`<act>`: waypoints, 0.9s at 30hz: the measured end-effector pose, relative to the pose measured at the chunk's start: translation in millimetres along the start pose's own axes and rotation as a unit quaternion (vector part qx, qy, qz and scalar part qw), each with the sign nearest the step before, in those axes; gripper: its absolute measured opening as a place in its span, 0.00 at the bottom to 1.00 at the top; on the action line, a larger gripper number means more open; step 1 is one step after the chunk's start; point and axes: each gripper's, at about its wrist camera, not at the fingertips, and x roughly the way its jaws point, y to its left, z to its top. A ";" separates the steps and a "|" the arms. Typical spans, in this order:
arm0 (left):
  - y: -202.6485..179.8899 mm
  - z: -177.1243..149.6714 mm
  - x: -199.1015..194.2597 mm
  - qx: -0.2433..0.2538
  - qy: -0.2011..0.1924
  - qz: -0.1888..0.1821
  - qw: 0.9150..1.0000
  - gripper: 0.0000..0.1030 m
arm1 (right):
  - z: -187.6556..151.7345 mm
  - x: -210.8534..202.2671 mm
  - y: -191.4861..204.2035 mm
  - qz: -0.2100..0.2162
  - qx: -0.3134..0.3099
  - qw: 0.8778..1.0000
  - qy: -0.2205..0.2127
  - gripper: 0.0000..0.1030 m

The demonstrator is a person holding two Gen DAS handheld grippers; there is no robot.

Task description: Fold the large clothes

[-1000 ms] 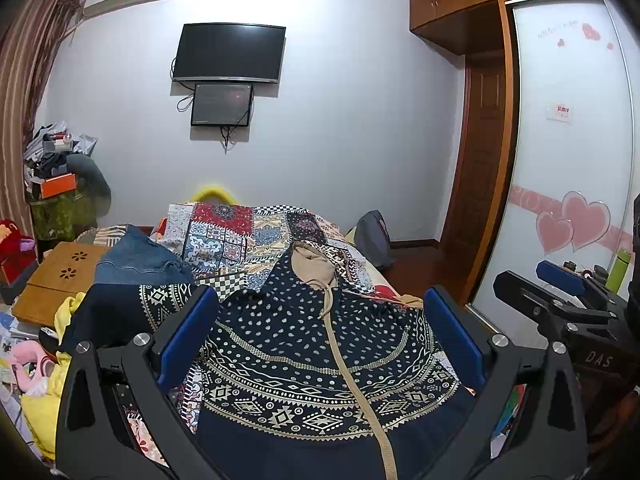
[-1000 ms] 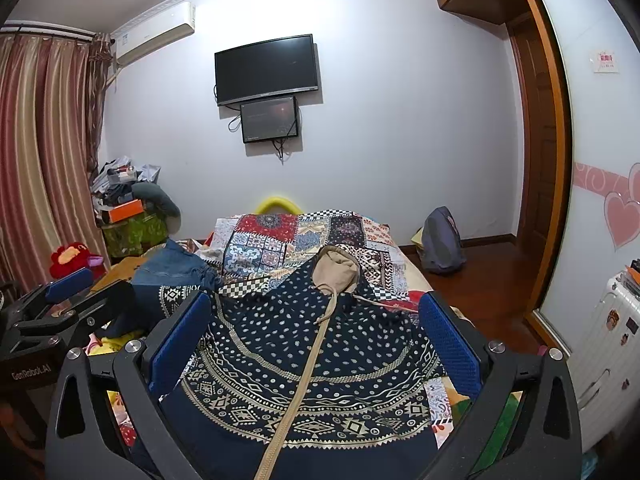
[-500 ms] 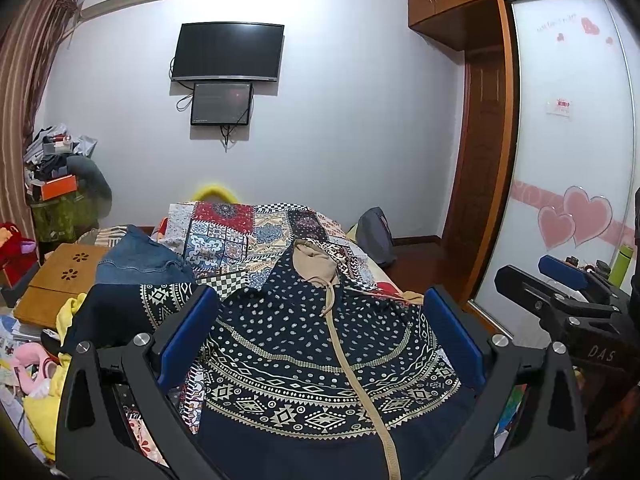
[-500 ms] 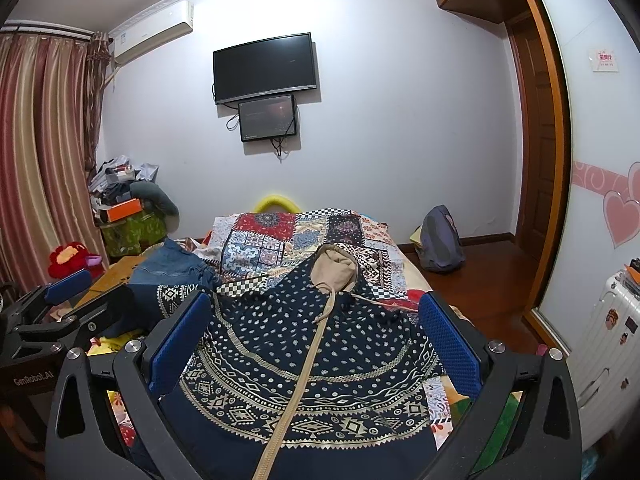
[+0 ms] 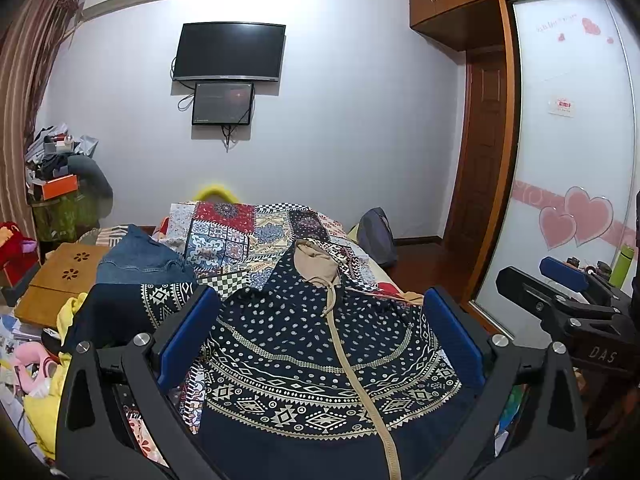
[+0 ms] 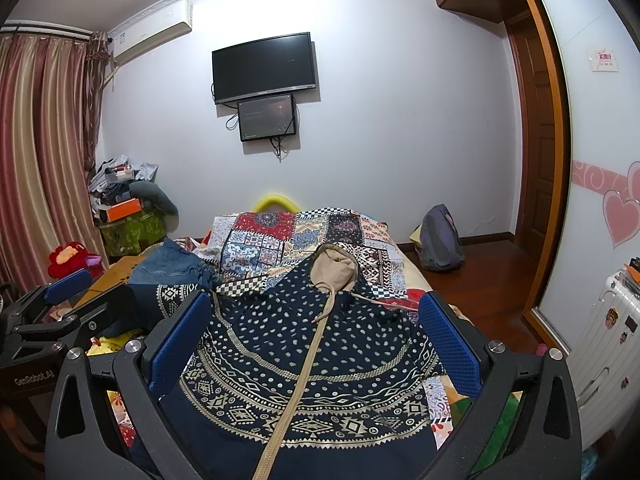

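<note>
Almost nothing has moved; both claws hang where they were. The left claw (image 5: 320, 328) is wide apart, holding nothing. The dark blue dress (image 5: 320, 344) lies flat on the bed (image 5: 224, 232). The right claw (image 6: 314, 324) is wide apart too.

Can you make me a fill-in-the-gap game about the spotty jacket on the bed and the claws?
1. The navy patterned jacket has a ____ hood.
2. The left claw and right claw are both ____.
3. The folded jeans are ____ in colour.
4. The TV hangs on the ____.

Missing words: tan; open; blue; wall
</note>
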 end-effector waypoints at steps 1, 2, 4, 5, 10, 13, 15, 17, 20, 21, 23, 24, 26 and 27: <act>0.3 0.0 -0.1 0.000 0.000 0.000 1.000 1.00 | 0.0 0.0 0.0 0.001 0.000 1.000 0.000 1.00; 0.4 0.4 0.0 0.001 0.000 0.001 1.000 1.00 | -0.4 -0.1 0.0 0.001 0.001 1.000 0.001 1.00; 0.6 0.2 -0.4 0.002 0.000 0.002 1.000 1.00 | -1.2 0.2 0.6 0.001 0.001 1.000 0.002 1.00; 0.5 -0.4 -0.4 0.002 0.000 0.003 1.000 1.00 | -1.1 1.0 0.7 0.000 0.000 1.000 0.002 1.00; 1.1 -1.0 0.5 0.001 0.001 0.004 1.000 1.00 | -1.5 1.6 1.4 0.001 0.001 1.000 0.004 1.00; 1.4 -0.8 0.6 0.002 0.002 0.004 1.000 1.00 | -2.2 1.7 1.3 0.000 0.000 1.000 0.004 1.00; 1.9 -0.7 0.8 0.001 0.002 0.003 1.000 1.00 | -1.8 1.9 1.3 0.000 0.001 1.000 0.004 1.00; 2.4 0.1 2.1 0.000 0.003 0.003 1.000 1.00 | -1.5 2.2 1.9 0.000 0.001 1.000 0.006 1.00; 3.2 -0.7 3.6 0.000 0.004 0.003 1.000 1.00 | -1.0 3.6 2.3 0.000 0.002 1.000 0.008 1.00; 3.9 -0.9 4.5 -0.001 0.005 0.003 1.000 1.00 | -1.2 4.0 2.5 0.000 0.002 1.000 0.009 1.00; 5.2 -0.9 7.3 -0.002 0.007 0.003 1.000 1.00 | -1.0 5.6 3.2 0.000 0.002 1.000 0.011 1.00; 6.2 -0.6 9.0 -0.002 0.008 0.004 1.000 1.00 | -0.9 6.7 3.3 0.000 0.002 1.000 0.012 1.00; 7.9 0.8 12.9 -0.001 0.010 0.005 1.000 1.00 | 0.8 10.0 2.8 0.001 0.003 1.000 0.014 1.00; 9.3 1.4 15.0 -0.001 0.010 0.005 1.000 1.00 | 1.8 11.9 2.2 0.001 0.003 1.000 0.015 1.00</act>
